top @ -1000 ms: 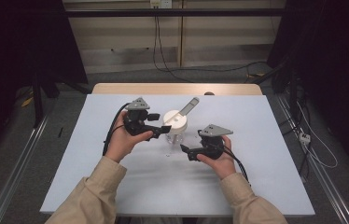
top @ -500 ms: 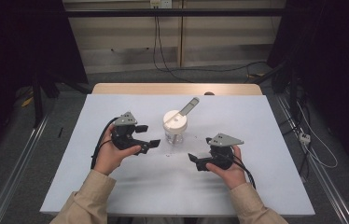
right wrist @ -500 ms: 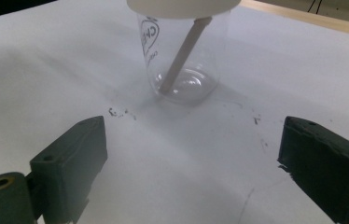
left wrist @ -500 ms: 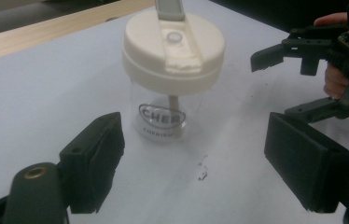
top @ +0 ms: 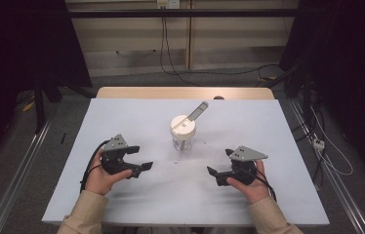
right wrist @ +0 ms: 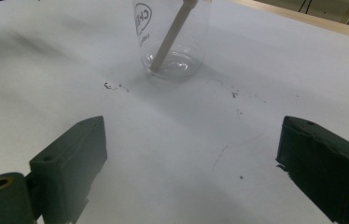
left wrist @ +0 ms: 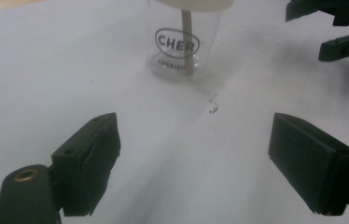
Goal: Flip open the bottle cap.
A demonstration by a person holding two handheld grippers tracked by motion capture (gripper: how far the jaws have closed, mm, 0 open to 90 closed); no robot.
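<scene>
A clear plastic cup [top: 183, 140] with a white lid [top: 182, 126] and a tan straw [top: 198, 110] stands upright mid-table. In the left gripper view the cup [left wrist: 178, 46] shows a "CHER" logo. My left gripper [top: 140, 158] is to the near left of the cup, apart from it. Its jaws have just been opening, and nothing is between them [left wrist: 193, 125]. To the near right of the cup is my right gripper [top: 219, 164]. Its wide jaws have just closed a little, with nothing between them [right wrist: 192, 127]. The cup [right wrist: 171, 42] stands ahead of it.
The white table sheet [top: 122, 117] carries a few dark specks [right wrist: 112, 86] near the cup. A wooden table edge [top: 180, 92] runs along the back. Metal rails [top: 14, 175] and cables [top: 327, 151] lie on the floor at both sides.
Both hands have drawn back from the cup toward the near edge, the left one out to the left and lower, the right one out to the right. The cup has stayed put.
</scene>
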